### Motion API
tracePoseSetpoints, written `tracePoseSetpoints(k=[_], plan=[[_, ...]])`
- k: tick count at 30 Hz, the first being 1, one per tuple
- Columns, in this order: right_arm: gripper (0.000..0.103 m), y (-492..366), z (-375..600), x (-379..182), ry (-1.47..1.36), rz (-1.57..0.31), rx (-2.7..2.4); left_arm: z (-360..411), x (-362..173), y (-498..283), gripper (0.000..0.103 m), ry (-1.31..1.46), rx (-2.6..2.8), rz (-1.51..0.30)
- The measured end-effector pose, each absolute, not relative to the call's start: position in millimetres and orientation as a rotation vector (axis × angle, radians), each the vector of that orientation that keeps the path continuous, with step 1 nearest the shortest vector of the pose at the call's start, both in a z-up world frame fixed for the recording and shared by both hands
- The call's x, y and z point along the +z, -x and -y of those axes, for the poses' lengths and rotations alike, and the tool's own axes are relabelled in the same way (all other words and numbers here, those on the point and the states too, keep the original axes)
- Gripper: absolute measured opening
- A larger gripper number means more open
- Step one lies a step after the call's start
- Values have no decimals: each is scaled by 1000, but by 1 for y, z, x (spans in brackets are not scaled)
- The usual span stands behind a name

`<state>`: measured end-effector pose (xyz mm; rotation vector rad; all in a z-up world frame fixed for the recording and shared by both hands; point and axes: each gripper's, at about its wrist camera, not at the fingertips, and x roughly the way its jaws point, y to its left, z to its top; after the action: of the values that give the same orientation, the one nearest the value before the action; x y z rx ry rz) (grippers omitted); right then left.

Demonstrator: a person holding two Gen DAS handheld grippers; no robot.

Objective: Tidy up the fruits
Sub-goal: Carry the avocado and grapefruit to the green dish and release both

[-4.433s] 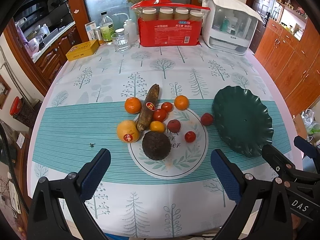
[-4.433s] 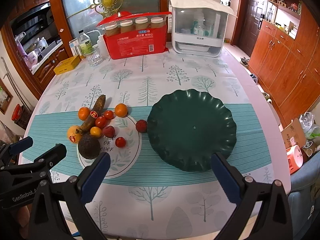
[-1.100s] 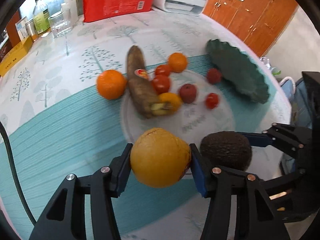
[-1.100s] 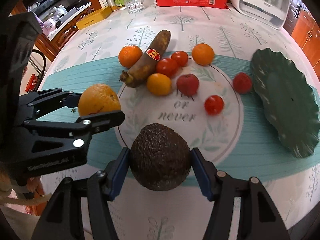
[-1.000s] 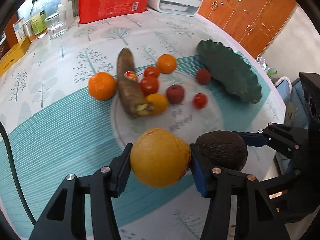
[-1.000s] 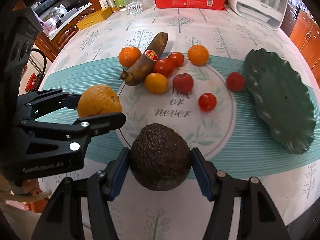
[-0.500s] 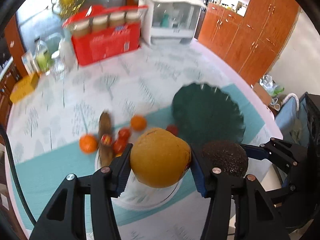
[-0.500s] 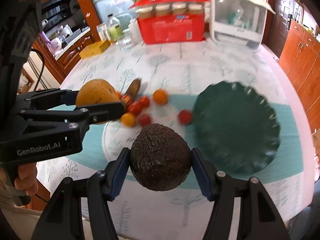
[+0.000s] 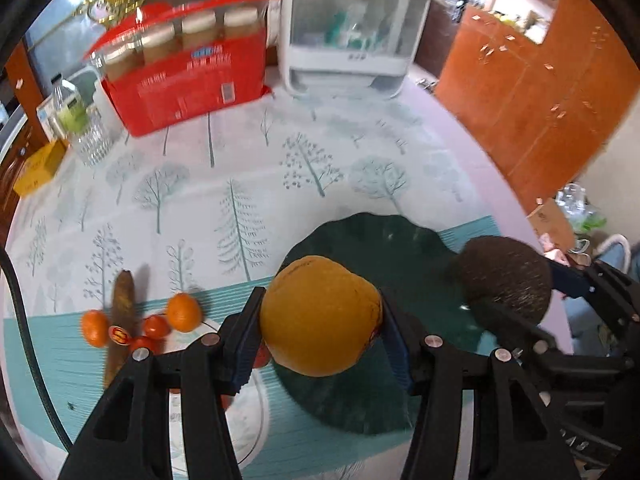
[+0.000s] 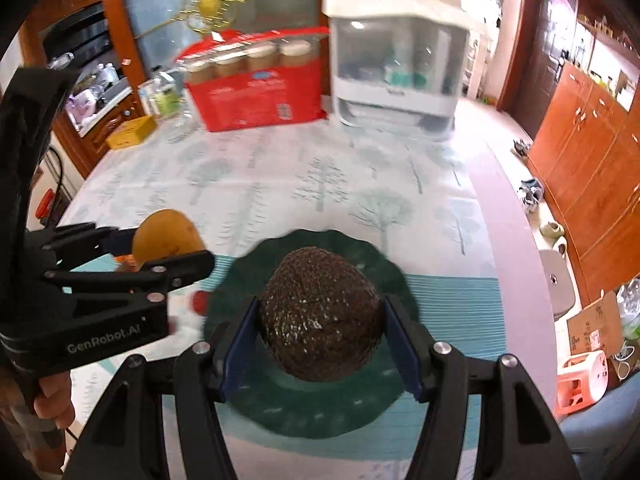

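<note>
My left gripper (image 9: 320,320) is shut on a large orange (image 9: 320,316) and holds it in the air above the near left part of the dark green scalloped plate (image 9: 384,240). My right gripper (image 10: 322,320) is shut on a dark rough avocado (image 10: 320,312), held above the green plate (image 10: 304,404). The avocado (image 9: 504,280) also shows at the right of the left wrist view, and the orange (image 10: 166,236) at the left of the right wrist view. A brown banana (image 9: 120,312), small oranges (image 9: 183,312) and tomatoes (image 9: 156,326) lie on the cloth to the left.
At the back of the table stand a red box of jars (image 9: 184,72), a white appliance (image 9: 352,28), a glass (image 9: 90,136) and a yellow box (image 9: 34,168). Wooden cabinets (image 10: 592,152) line the right wall. A hand (image 10: 52,396) grips the left tool's handle.
Both grippers have risen and swung right with their fruit, from over the round print and fruit pile to above the green plate. The grips are unchanged.
</note>
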<state>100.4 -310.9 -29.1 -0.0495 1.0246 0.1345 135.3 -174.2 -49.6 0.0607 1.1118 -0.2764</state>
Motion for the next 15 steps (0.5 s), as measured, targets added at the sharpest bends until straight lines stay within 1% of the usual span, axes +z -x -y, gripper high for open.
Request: tracePoseSetpoints(k=[5, 9, 15], plan=[[62, -122, 341, -76, 14, -1097, 101, 196, -81, -152, 53, -91, -214, -1144], [62, -132, 347, -102, 29, -1134, 104, 204, -105, -166, 53, -105, -184, -1182], [62, -136, 340, -119, 49, -1160, 157, 211, -131, -172, 53, -122, -173, -1223]])
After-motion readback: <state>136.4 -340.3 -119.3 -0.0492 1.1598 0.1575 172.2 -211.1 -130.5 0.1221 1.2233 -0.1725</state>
